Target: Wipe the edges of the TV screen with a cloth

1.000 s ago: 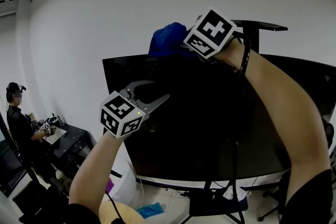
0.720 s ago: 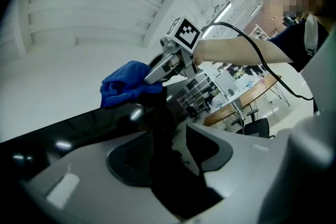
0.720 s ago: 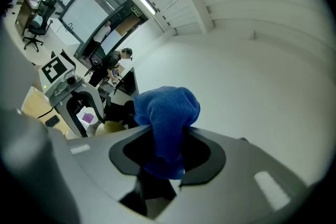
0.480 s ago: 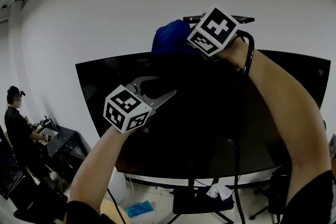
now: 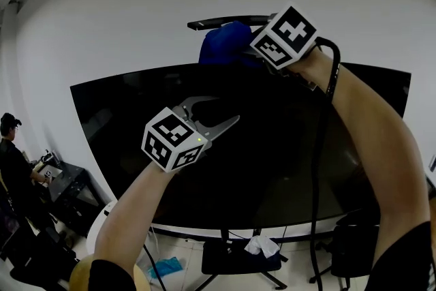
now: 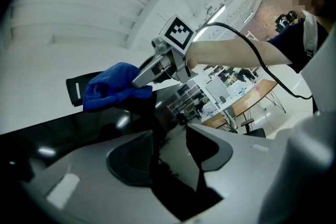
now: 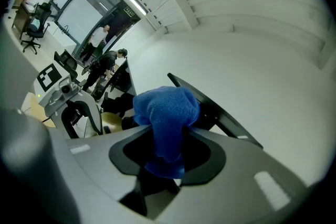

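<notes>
The big black TV screen (image 5: 272, 153) fills the middle of the head view. A blue cloth (image 5: 223, 44) rests on its top edge, left of centre, bunched in my right gripper (image 5: 244, 54), which is shut on it. The right gripper view shows the cloth (image 7: 165, 113) squeezed between the jaws, with the TV's dark top edge (image 7: 223, 115) running behind it. My left gripper (image 5: 225, 109) hovers in front of the screen below the cloth, open, with nothing between its fingers. In the left gripper view the cloth (image 6: 113, 86) sits ahead and above.
A dark bracket (image 5: 225, 22) juts from the white wall just above the TV, close to the cloth. Below the screen is the stand's base (image 5: 242, 259), and a blue item (image 5: 163, 268) lies on the floor. A person (image 5: 10, 160) sits at a desk at far left.
Both grippers have slid to the right along the TV, the cloth travelling along the top edge to under the wall bracket. More of the screen's left part now shows.
</notes>
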Motion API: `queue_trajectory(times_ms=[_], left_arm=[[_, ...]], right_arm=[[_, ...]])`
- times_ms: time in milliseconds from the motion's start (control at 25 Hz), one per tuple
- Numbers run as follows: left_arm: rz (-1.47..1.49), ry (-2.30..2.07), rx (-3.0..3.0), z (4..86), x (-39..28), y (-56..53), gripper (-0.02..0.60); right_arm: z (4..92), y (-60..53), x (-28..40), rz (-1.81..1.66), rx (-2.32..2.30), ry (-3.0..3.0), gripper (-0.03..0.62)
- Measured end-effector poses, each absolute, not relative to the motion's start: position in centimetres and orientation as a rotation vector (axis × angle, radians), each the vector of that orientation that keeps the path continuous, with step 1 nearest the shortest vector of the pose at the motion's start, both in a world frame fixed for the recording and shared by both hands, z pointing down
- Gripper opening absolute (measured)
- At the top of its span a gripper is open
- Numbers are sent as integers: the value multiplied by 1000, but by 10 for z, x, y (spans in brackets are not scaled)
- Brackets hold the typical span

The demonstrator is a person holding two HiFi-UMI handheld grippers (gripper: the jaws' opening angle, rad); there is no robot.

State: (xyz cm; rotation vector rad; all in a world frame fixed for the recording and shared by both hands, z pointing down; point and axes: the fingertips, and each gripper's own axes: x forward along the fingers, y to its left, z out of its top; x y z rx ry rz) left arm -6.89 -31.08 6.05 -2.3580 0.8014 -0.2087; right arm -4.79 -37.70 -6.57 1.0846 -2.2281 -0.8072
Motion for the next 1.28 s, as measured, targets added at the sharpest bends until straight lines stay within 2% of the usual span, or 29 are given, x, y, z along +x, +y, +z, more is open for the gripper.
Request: queue_trajectory(times_ms=[600,1280], left_arm=[[-199,690,-2374,67,34,-319,184],[-212,771,-2404,86,237,-295,184]], right_arm=[[-69,-378,94,-771,1201,-2167,146],[-61,-361,328,-765,1201,-2183,146]])
